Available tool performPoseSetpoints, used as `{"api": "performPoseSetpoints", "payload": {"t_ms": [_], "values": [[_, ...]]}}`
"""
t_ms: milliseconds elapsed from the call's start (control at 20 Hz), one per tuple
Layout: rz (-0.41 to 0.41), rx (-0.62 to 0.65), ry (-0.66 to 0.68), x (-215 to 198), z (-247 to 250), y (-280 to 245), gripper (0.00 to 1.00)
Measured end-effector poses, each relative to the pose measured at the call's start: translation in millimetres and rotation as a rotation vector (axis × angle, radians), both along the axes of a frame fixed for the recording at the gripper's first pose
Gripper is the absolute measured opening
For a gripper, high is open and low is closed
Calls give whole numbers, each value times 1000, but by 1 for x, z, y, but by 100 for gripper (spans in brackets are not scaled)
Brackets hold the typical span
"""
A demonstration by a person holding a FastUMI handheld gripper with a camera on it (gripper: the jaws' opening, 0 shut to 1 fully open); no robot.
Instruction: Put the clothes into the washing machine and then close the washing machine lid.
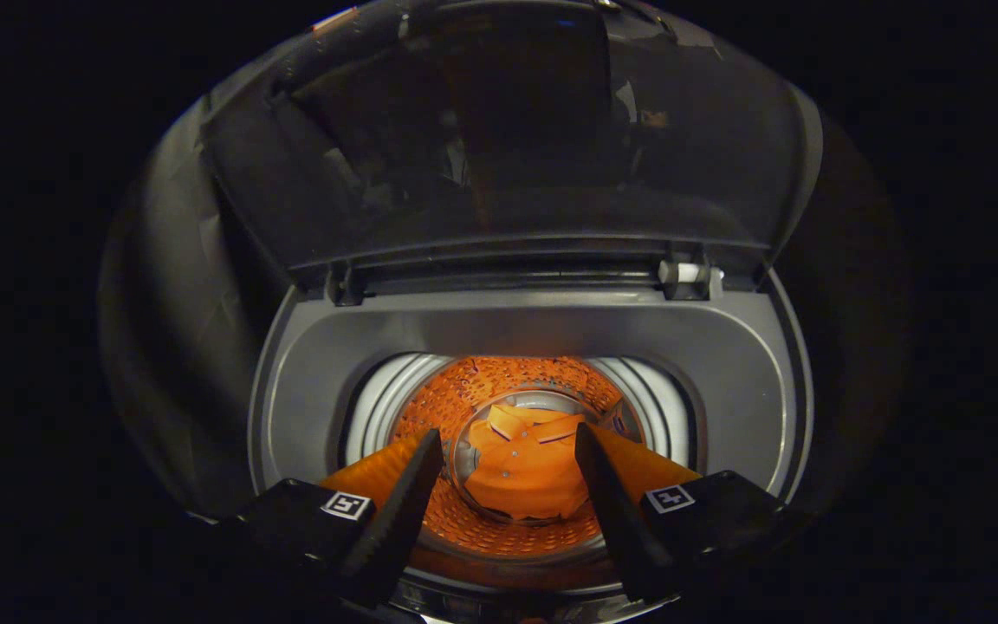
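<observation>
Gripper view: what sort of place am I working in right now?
Probably a laundry setup in a dim booth: a top-loading washing machine with its lid raised, and an orange garment down in the drum. The open gripper hovers above it, holding nothing.

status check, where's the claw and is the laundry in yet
Claw open, empty, poised over the washing machine opening. Orange garment lies at the drum bottom. Lid up, not yet closed. Nothing in the way.
</observation>
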State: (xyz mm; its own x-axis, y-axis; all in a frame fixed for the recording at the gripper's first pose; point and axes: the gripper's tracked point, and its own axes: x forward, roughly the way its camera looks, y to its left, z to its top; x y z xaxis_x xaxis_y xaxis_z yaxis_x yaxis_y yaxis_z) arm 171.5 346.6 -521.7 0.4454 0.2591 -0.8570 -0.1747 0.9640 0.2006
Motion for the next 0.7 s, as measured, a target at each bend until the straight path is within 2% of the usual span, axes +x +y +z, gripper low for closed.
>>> {"api": "performPoseSetpoints", "payload": {"t_ms": [300,700], "values": [[7,18,-117,6,39,-4,99],[-32,16,-295,20,104,-18,99]]}}
